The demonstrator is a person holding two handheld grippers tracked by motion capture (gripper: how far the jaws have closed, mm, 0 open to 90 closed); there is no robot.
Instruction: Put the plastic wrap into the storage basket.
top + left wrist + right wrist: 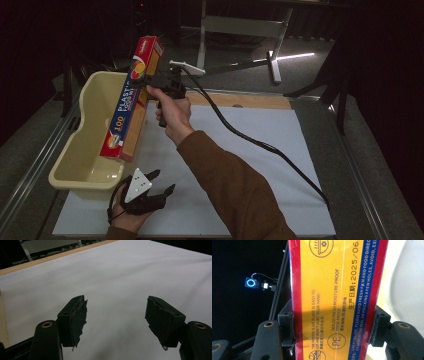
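left gripper (161,194) low at 6 o'clock, fingers apart, idle | right gripper (152,80) fingers clamped on box (131,97), tilted over bin (92,172) at 10 o'clock | risk: long box pivots in grip, catches rim, misses bin onto counter (260,150)

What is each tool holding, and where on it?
The right tool clamps the plastic wrap box across its width, near its upper half. The left tool holds nothing.

Dark lab or test space, white-covered table (280,150), bare metal table frame (240,25) behind
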